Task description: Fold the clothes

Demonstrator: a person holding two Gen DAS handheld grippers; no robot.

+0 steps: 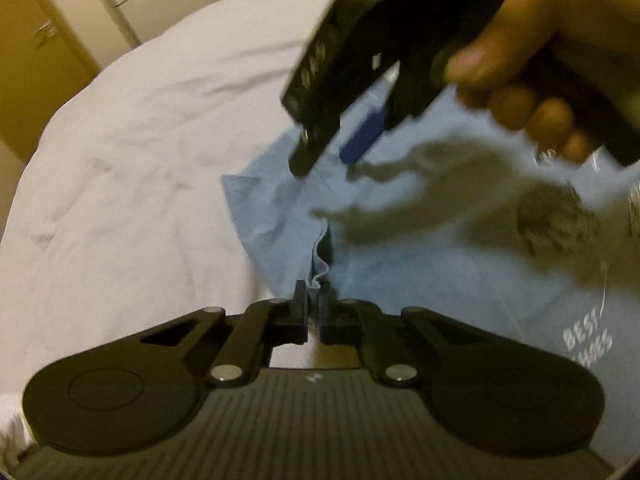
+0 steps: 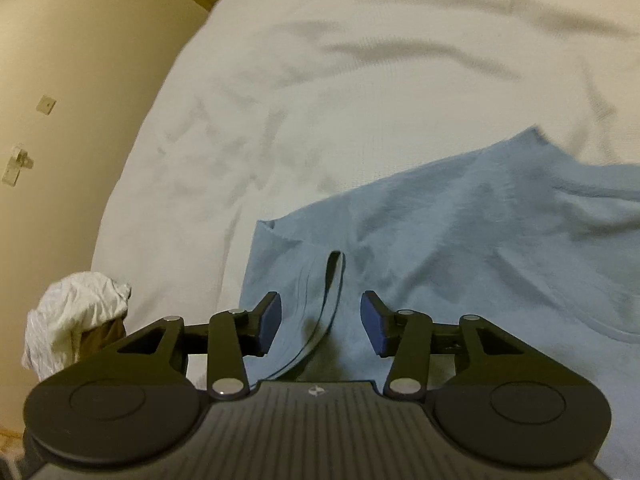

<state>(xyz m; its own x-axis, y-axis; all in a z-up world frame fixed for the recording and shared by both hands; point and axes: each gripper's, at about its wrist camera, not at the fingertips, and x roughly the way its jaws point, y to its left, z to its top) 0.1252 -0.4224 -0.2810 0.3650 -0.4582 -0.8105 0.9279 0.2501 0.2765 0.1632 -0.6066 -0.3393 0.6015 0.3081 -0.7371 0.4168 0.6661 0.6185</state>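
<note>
Left wrist view: your left gripper [image 1: 314, 304] pinches a fold of the blue shirt [image 1: 280, 216] at lower centre. Your right gripper [image 2: 320, 320] hangs spread over the shirt's sleeve [image 2: 312, 280] on the white bedsheet [image 2: 320, 80].

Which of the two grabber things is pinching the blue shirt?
The left hand-held gripper: its jaws are shut on a fold of the shirt. The right hand-held gripper is open, nothing pinched.

A white bedsheet [image 2: 360, 80], crumpled white cloth [image 2: 72, 320], cream cabinet doors [image 1: 60, 20].
</note>
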